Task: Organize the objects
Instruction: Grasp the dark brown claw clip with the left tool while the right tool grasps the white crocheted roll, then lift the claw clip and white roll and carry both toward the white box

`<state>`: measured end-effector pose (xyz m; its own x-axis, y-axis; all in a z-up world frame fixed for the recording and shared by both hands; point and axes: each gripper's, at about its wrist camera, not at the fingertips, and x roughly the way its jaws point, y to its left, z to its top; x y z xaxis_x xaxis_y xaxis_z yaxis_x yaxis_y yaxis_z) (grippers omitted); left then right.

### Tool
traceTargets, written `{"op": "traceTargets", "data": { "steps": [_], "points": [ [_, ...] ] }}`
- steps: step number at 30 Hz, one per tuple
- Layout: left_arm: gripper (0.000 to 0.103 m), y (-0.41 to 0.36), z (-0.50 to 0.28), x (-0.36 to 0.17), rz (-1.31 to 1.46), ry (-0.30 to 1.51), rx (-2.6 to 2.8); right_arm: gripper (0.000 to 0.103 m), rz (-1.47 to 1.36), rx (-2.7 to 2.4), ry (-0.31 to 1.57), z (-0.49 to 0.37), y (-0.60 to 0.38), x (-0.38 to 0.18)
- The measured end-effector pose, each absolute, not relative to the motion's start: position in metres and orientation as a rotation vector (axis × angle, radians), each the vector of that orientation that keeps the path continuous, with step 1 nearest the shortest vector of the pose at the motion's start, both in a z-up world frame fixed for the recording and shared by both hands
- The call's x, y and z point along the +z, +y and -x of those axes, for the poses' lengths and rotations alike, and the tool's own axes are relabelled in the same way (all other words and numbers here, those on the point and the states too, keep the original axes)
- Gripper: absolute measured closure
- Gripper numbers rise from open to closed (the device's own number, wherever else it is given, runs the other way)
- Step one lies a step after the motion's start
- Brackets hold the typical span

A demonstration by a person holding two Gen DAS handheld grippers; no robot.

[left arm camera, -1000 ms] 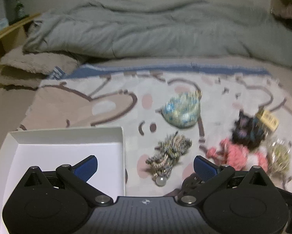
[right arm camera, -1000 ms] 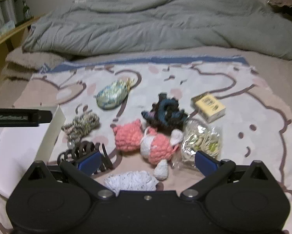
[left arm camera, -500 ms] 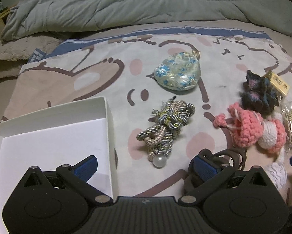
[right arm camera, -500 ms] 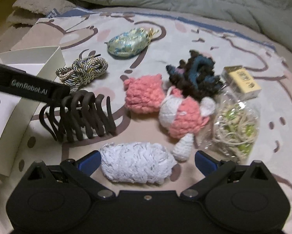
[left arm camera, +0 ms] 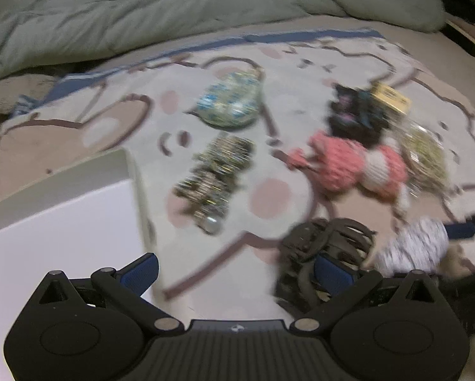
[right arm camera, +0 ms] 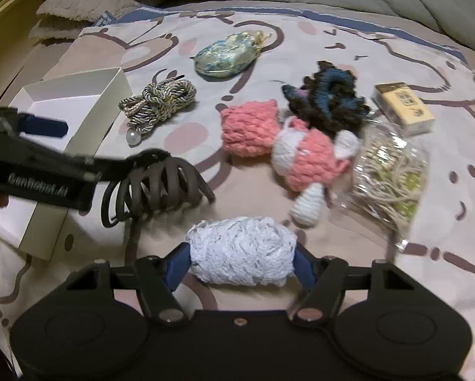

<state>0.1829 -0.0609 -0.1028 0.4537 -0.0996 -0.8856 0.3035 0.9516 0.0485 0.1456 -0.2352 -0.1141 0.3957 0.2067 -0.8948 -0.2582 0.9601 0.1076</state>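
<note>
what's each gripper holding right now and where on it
Right gripper is closing on the white yarn bundle, pads at its two ends. Left gripper holds nothing, open beside the hair claw.

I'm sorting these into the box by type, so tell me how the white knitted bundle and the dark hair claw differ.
The white knitted bundle is soft, pale, compact yarn; the dark hair claw is rigid, dark brown, with open curved teeth. The bundle lies between the closing jaws of the right hand-held gripper, while the claw lies at the left hand-held gripper, whose jaws stand wide. Both rest on the patterned blanket, outside the white box.
</note>
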Motion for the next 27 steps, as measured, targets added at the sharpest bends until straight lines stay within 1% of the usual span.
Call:
{"op": "traceTargets", "data": {
  "steps": [3,4,5,8,9,11,12,14,21,23,25,27],
  "points": [
    [0.002,-0.071,-0.176,-0.104,-0.207,1.077,-0.307,0.034,0.037,0.280,1.122,-0.141,-0.248,-0.107],
    [0.009,-0.073,-0.175,-0.104,-0.195,1.074,-0.325,0.034,0.032,0.276,1.121,-0.140,-0.251,-0.106],
    [0.019,-0.075,-0.176,-0.104,-0.175,1.075,-0.344,0.034,0.028,0.272,1.120,-0.138,-0.253,-0.105],
    [0.033,-0.077,-0.179,-0.109,-0.108,1.101,-0.372,0.034,0.026,0.265,1.116,-0.134,-0.259,-0.102],
    [0.036,-0.078,-0.179,-0.111,-0.090,1.110,-0.389,0.034,0.025,0.265,1.114,-0.133,-0.260,-0.102],
    [0.048,-0.081,-0.179,-0.112,-0.070,1.123,-0.419,0.034,0.029,0.268,1.112,-0.131,-0.261,-0.101],
    [0.051,-0.082,-0.179,-0.112,-0.067,1.123,-0.431,0.034,0.036,0.270,1.111,-0.130,-0.261,-0.100],
    [0.060,-0.086,-0.177,-0.110,-0.075,1.119,-0.457,0.034,0.050,0.274,1.111,-0.128,-0.260,-0.101],
    [0.059,-0.092,-0.174,-0.109,-0.149,1.088,-0.477,0.034,0.071,0.281,1.116,-0.127,-0.258,-0.103],
    [0.055,-0.095,-0.173,-0.109,-0.181,1.056,-0.502,0.034,0.070,0.280,1.118,-0.127,-0.258,-0.103],
    [0.053,-0.097,-0.173,-0.109,-0.208,1.029,-0.523,0.034,0.070,0.281,1.117,-0.128,-0.258,-0.103],
    [0.048,-0.098,-0.174,-0.111,-0.228,1.007,-0.546,0.034,0.074,0.282,1.115,-0.128,-0.257,-0.103]
  ]
}}
